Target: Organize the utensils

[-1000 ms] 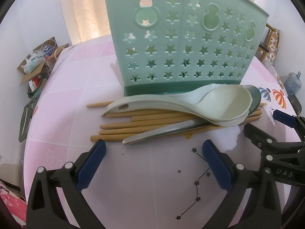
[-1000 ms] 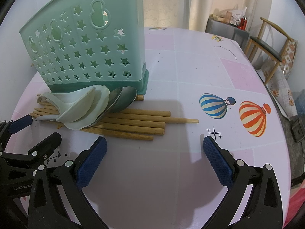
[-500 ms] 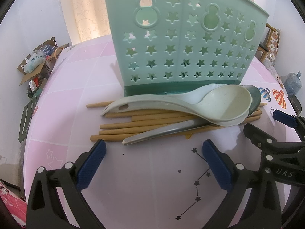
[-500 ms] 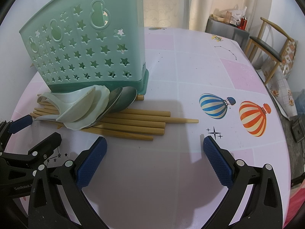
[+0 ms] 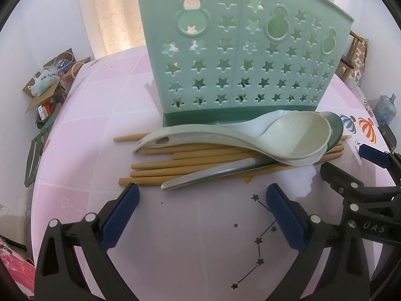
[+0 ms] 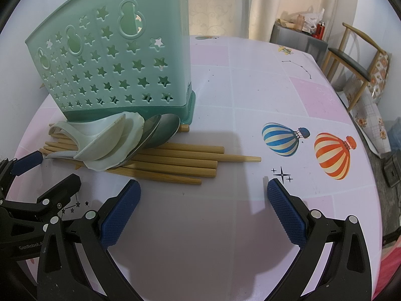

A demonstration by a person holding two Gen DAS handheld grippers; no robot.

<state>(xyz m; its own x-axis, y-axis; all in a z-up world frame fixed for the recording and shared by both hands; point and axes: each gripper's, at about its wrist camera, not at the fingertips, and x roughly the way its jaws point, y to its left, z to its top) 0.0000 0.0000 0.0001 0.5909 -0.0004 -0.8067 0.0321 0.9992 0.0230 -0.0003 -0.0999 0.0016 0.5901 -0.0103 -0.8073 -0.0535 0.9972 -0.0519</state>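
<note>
A teal utensil holder (image 5: pixel 240 62) (image 6: pixel 112 70) with star cut-outs stands upright on the pink round table (image 5: pixel 100 115). In front of its base lies a pile: several wooden chopsticks (image 5: pixel 180 165) (image 6: pixel 183 160), two pale plastic spoons (image 5: pixel 295 138) (image 6: pixel 107 148) nested on top, and metal spoons (image 5: pixel 213 175) (image 6: pixel 160 133) beneath them. My left gripper (image 5: pixel 200 195) is open just short of the pile, nothing between its fingers. My right gripper (image 6: pixel 203 193) is open over bare table, right of the chopstick ends. Each gripper shows at the edge of the other's view.
A wooden chair (image 6: pixel 356 62) and a low cabinet with clutter (image 6: pixel 300 32) stand beyond the table's far right. A cardboard box of odds and ends (image 5: pixel 47 80) sits off the left edge. Balloon prints (image 6: pixel 328 155) mark the tablecloth.
</note>
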